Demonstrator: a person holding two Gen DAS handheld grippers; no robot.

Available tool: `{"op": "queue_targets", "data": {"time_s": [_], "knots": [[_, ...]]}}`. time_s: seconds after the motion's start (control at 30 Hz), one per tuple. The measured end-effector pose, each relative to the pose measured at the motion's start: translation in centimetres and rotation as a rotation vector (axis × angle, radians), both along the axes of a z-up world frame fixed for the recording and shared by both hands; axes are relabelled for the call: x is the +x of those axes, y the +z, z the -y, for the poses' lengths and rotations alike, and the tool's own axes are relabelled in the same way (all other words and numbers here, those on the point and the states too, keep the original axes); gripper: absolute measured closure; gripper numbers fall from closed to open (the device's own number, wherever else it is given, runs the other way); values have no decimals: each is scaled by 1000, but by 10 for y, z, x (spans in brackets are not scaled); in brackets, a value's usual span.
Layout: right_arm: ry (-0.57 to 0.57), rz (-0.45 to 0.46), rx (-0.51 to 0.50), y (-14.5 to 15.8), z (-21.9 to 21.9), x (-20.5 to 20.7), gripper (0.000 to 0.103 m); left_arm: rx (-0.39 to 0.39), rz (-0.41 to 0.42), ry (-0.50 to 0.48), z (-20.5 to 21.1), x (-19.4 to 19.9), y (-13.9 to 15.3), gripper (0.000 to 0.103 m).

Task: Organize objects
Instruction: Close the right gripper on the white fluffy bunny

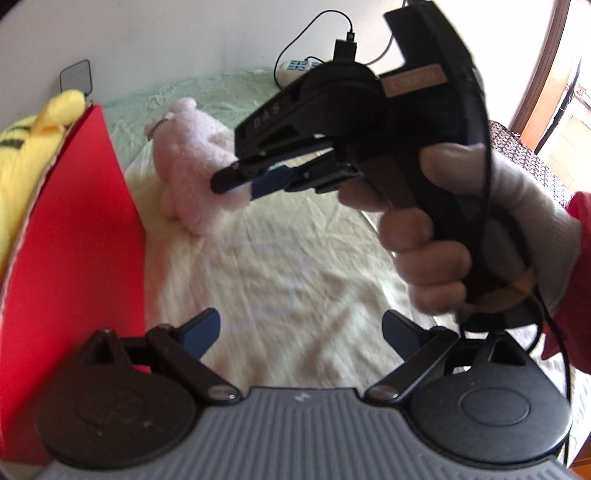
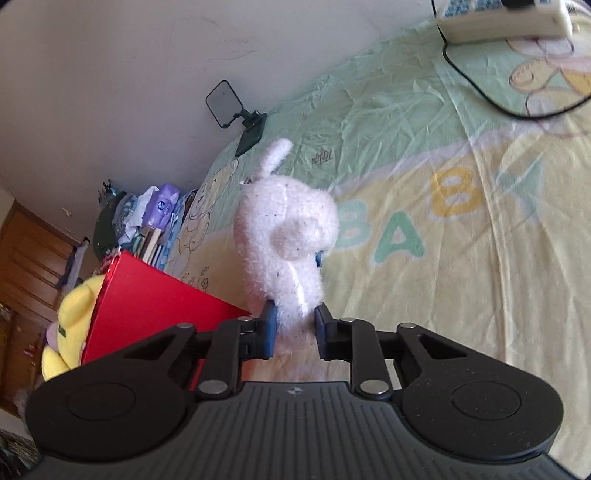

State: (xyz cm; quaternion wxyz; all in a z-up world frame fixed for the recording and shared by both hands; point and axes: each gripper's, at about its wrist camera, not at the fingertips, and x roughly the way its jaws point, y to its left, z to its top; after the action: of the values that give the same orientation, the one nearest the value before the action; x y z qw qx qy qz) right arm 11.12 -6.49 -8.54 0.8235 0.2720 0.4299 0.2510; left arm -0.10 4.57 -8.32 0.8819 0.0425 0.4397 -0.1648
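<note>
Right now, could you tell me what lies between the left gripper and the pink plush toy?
In the left wrist view, only bare cream bedsheet lies between the open left gripper and the pink plush toy, which the right gripper grips.

yellow plush toy [image 1: 26, 147] cut off by left edge, power strip [image 2: 506, 18] cropped at top, pink plush toy [image 1: 192, 162] motion-blurred

Your right tool [image 2: 294, 328], matt black plastic with blue pads, meets a fuzzy pink plush toy [image 2: 288, 236]. At left, the red box [image 2: 147, 302] looks smooth and matt; the bed sheet [image 2: 461, 258] is creased printed cloth.
</note>
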Motion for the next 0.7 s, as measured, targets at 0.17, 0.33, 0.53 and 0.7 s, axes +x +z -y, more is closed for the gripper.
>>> {"op": "queue_targets", "data": {"time_s": [0.17,0.33,0.53,0.7], "knots": [[51,71,-84,23,21,-25,82,-15,9,-23,-4,-1,5,8],[137,139,-272,40,47,-66,82,-49,-7,-75,-7,-16,10,8],[240,204,-371,55,55,-112,80,-82,-34,-127,-8,-38,14,8],[306,227,-201,64,44,-120,76,-89,-44,-118,-7,-46,12,8]]}}
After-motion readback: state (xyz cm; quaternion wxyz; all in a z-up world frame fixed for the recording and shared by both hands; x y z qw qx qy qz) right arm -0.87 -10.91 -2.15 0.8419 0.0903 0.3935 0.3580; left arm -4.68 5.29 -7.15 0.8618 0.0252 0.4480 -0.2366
